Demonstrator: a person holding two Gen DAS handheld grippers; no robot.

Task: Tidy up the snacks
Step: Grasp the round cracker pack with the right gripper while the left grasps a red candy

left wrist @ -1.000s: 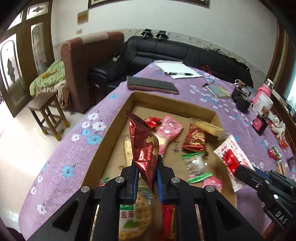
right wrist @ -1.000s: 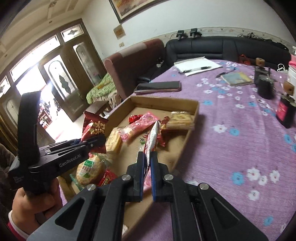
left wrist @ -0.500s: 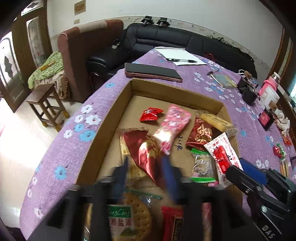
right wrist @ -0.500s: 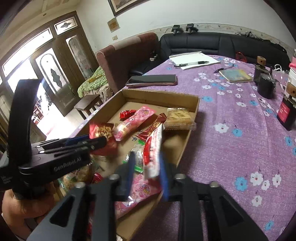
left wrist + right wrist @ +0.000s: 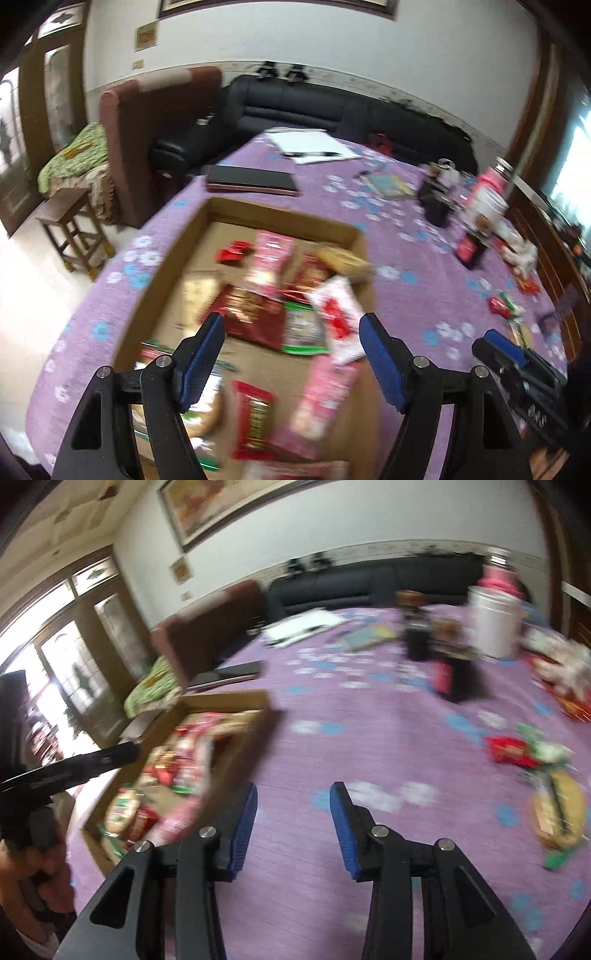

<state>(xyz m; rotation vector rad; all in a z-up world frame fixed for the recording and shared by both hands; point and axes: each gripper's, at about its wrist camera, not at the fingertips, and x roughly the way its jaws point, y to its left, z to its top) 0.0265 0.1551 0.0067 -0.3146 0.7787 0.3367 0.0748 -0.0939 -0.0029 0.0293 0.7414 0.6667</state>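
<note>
A shallow cardboard box [image 5: 184, 254] on the purple flowered tablecloth holds several snack packets. The dark red packet [image 5: 255, 317] and the white-and-red packet [image 5: 334, 314] lie in it. My left gripper [image 5: 291, 328] is open and empty above the box's near half. My right gripper [image 5: 293, 797] is open and empty over bare cloth to the right of the box [image 5: 255, 698]. Loose snacks lie at the right: a red packet [image 5: 508, 751] and a biscuit pack [image 5: 559, 814]. Both views are blurred.
A black folder [image 5: 251, 179], white papers with a pen [image 5: 310, 147], a small booklet [image 5: 391, 182], dark containers [image 5: 436, 199] and a white jar with pink lid [image 5: 495, 624] stand on the far table. Sofas and a stool are beyond the table edge.
Both grippers opened and let their packets fall into the box. The left one pulled back above the box. The right one swung right, away from the box, toward the loose snacks.
</note>
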